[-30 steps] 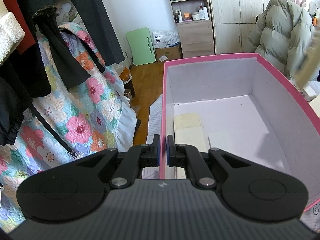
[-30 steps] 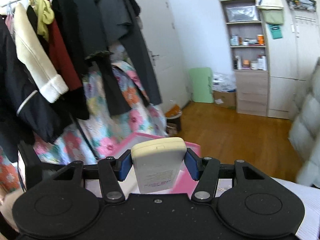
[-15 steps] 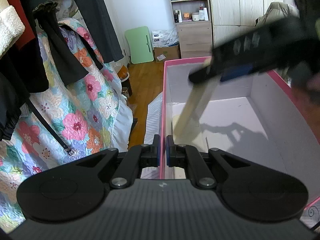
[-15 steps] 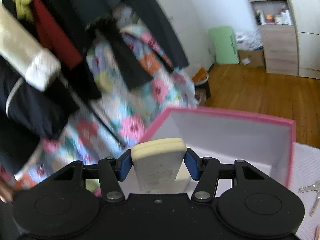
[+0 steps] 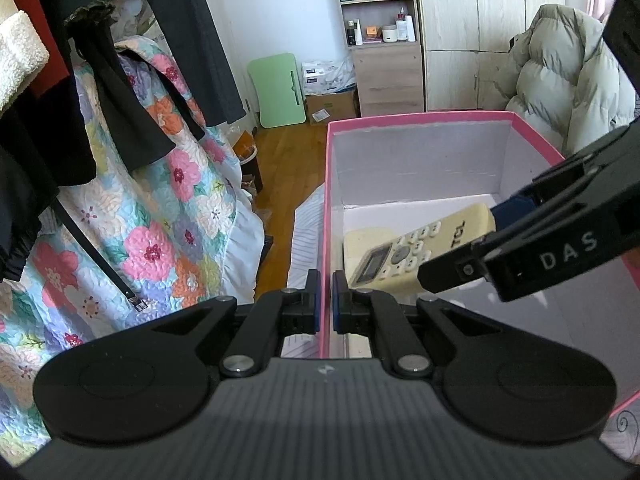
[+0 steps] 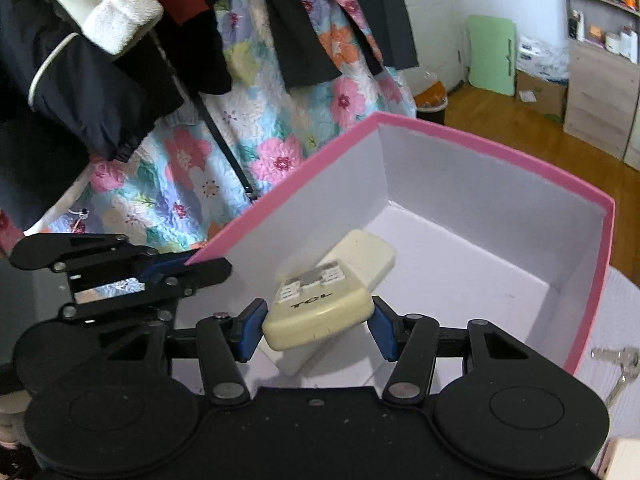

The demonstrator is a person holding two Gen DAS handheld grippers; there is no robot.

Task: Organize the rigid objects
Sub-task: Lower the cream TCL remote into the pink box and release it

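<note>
item: cream remote [image 6: 320, 312], being held between the pads of the right gripper [image 6: 318, 330], jaws half spread, being lowered onto another remote [image 6: 360, 256] ahead in the pink box [image 6: 500, 152]. left gripper [image 5: 325, 306] is being kept clamped on the box wall. release is best made once flat.

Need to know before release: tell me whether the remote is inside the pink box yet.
Inside. The remote, clamped in the right gripper, sits below the pink box rim, its far end resting on another cream remote there.

A bed [image 6: 616, 304] with a pale patterned cover carries a pink box [image 6: 472, 148], white inside. A bunch of keys [image 6: 620, 364] lies on the cover just beside the box's right wall.
</note>
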